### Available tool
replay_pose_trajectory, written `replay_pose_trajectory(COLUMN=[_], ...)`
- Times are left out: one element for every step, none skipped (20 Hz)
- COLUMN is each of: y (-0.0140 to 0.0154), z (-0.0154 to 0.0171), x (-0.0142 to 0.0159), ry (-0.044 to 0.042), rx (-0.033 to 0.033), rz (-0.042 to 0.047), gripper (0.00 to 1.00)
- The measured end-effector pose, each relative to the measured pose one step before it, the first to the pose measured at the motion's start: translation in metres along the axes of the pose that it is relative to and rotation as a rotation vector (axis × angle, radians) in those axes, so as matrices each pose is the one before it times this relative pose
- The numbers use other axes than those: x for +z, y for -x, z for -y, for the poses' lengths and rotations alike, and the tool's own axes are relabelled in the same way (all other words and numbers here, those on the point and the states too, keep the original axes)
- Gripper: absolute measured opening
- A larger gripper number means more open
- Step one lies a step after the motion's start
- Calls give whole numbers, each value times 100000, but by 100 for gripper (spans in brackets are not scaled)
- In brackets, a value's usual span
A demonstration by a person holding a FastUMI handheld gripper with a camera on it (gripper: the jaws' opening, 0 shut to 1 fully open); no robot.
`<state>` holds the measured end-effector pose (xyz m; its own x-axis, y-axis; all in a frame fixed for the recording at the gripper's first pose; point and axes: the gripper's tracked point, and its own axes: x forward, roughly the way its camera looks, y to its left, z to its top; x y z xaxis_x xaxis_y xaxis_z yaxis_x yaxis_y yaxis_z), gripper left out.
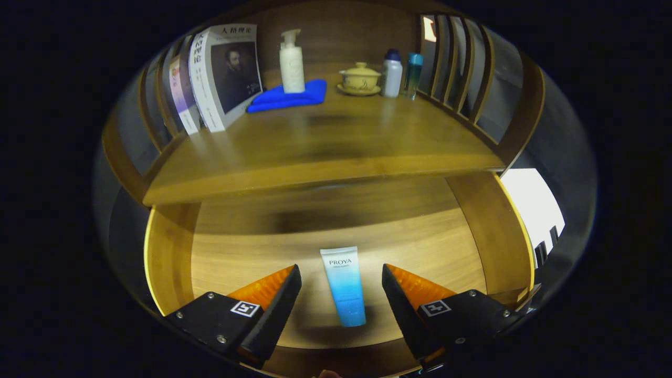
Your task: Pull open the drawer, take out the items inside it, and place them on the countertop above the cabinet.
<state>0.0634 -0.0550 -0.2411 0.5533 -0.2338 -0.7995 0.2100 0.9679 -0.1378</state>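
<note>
Jaws wide around tube (drawer open)

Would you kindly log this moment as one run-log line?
drawer: open | tube: lying inside, between fingers, untouched | hand-held gripper: open | countertop: awaiting tube

Tool fingers spread either side of the tube; drawer floor around it bare, countertop overhanging

Tool: wedge fingers, square marker tags, visible screws, spread apart.
</note>
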Motion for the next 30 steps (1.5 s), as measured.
replay_pose_trajectory(y=[-556,-690,-578,-334,-447,-178,-89,-103,-246,-114,-106,-103,-132,-45,-31,-243,-54,-340,340,159,32,168,67,407,626,657,742,1030,773,1082], z=[158,239,237,605,214,126,293,141,-201,-296,-62,-71,-213,-154,-130,-370,-484,-135,3,22,-71,-63,0,146,285,295,451,705,364,445], x=[-485,-674,-838,-658,-576,-659,-252,-29,-260,-163,-153,-20,-22,164,-54,-49,-84,-109,107,146,-31,39,-217,-19,108,226,104,195,52,368], ry=[167,270,1148,2051,1993,2117,2313,1603,1088,1243,515,471,-226,-648,-761,-1647,-1501,-538,555,1024,1712,3781,2931,2014,1888,1542,1745,1421,944,489], rx=[-467,-963,-1177,-3070,-1555,-1279,-1775,-837,291,770,304,512,999,1002,1231,2551,2450,902,-158,-748,-543,-1069,-931,-1767,-1526,-1748,-1967,-2535,-1593,-1594], rz=[-2285,-3273,-4073,-2785,-1664,-3125,-1011,-385,-1260,-1380,-891,-404,118,301,23,-377,-143,269,404,726,1112,1083,388,771,2532,2644,2440,2222,1630,2255], gripper=[95,95,95,95,95,95,95,95,95,94,93,91,90,88,86,80,75,67,59,51,49,45,42,39,36,35,35,34,34,34])
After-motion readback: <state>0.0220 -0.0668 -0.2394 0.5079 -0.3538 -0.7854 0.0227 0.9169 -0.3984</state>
